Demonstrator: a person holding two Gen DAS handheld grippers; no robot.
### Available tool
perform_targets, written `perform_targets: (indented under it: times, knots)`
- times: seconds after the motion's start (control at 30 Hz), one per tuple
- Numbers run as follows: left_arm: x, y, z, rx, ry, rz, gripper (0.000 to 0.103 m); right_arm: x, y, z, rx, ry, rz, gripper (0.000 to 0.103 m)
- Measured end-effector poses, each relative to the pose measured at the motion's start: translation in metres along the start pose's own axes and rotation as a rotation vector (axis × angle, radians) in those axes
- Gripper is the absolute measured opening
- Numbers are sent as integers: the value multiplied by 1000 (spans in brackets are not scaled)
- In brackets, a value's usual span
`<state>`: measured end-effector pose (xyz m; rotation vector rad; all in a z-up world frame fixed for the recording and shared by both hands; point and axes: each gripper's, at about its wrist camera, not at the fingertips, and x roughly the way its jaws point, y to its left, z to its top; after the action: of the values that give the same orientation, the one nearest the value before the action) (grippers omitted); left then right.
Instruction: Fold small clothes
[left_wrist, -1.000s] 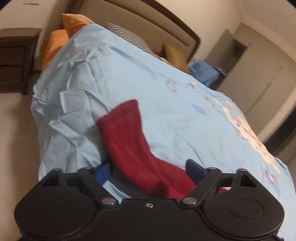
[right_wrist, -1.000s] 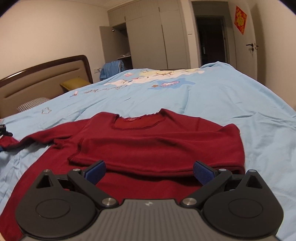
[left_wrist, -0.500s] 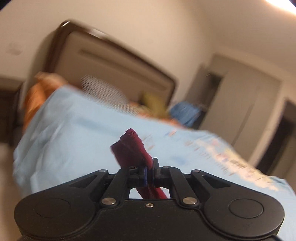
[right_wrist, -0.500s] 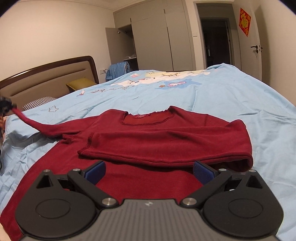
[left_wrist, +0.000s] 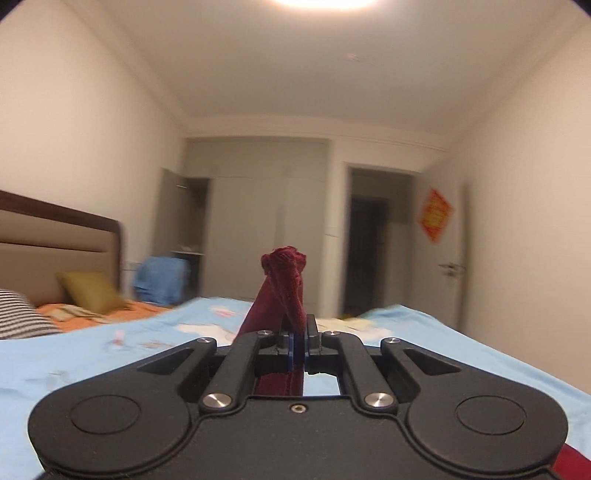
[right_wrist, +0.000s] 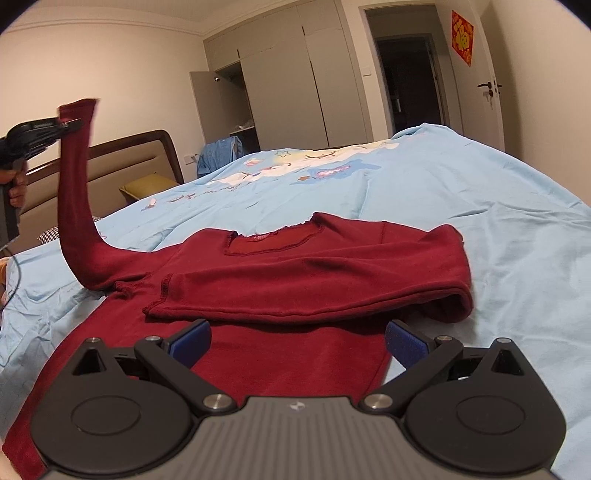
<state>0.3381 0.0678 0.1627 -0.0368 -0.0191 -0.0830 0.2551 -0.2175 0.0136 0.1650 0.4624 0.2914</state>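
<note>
Sweater (right_wrist: 303, 266) sleeve cuff pinched in left gripper (left_wrist: 298, 341), hem hidden behind spread-open right gripper (right_wrist: 297, 341).

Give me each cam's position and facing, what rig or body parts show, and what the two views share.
Left wrist: rides the left gripper, raised above the bed, facing the wardrobe; own fingers shut on the sleeve cuff.
Right wrist: rides the right gripper, low over the red sweater, facing across the bed; own open fingers, plus the left gripper and a hand.
Shared: sleeve, blue bedspread, wardrobe, headboard.
</note>
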Motion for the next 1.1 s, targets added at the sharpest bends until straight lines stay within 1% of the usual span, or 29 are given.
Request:
perform_targets:
  times: [0.07,0.17,0.2,0.23,0.3,0.37,0.4,0.43,0.47,0.5,0.53,0.57,0.6,0.63,0.67,0.7,0.73,0.8,0.83,0.87,0.97,1.07,1.1]
  knots:
    - [10,-40,-11,36,37,-84,4,-4,-4,-1,6,-6,-11,103]
    - [23,-99,-46,83,113,-207,4,-11,-12,-5,10,-7,-37,103]
    - [28,-115,-69,93,149,-245,4,-14,-14,-7,12,-7,-49,103]
    - [30,-130,-85,94,177,-275,4,-16,-18,-9,16,-6,-61,103]
    - [33,-149,-121,67,246,-332,4,-20,-25,-13,35,0,-82,103]
    - [33,-166,-153,51,323,-373,4,-23,-35,-18,61,7,-106,103]
    - [32,-170,-169,51,360,-390,5,-24,-38,-20,73,9,-115,103]
    - [32,-165,-183,50,395,-409,6,-26,-42,-22,84,10,-123,103]
    - [29,-167,-191,52,420,-427,8,-27,-45,-23,94,11,-130,103]
    - [33,-167,-195,57,441,-445,16,-28,-49,-25,105,11,-136,103]
    - [29,-167,-199,64,454,-460,20,-28,-52,-25,115,11,-141,103]
    - [25,-164,-201,70,464,-469,31,-28,-54,-26,125,11,-144,103]
    - [25,-163,-197,72,469,-471,46,-27,-55,-26,133,11,-146,103]
    - [21,-156,-193,68,468,-463,54,-24,-55,-26,140,10,-147,103]
    - [18,-148,-191,59,467,-450,67,-22,-55,-26,144,8,-146,103]
    - [14,-139,-185,46,463,-433,74,-20,-53,-25,146,6,-142,103]
    - [9,-132,-175,32,459,-413,77,-18,-51,-24,144,3,-136,103]
    - [6,-115,-162,16,458,-349,81,-14,-44,-21,129,-3,-125,103]
    - [4,-104,-159,14,460,-295,83,-11,-40,-18,117,-9,-119,103]
    - [3,-90,-154,14,463,-227,84,-9,-35,-15,103,-15,-112,103]
    - [0,-46,-151,5,487,-33,86,0,-23,-5,67,-35,-87,103]
    - [1,10,-152,-74,539,152,86,17,-12,7,43,-30,-58,103]
    - [2,27,-155,-110,544,188,85,23,-8,11,37,-27,-48,103]
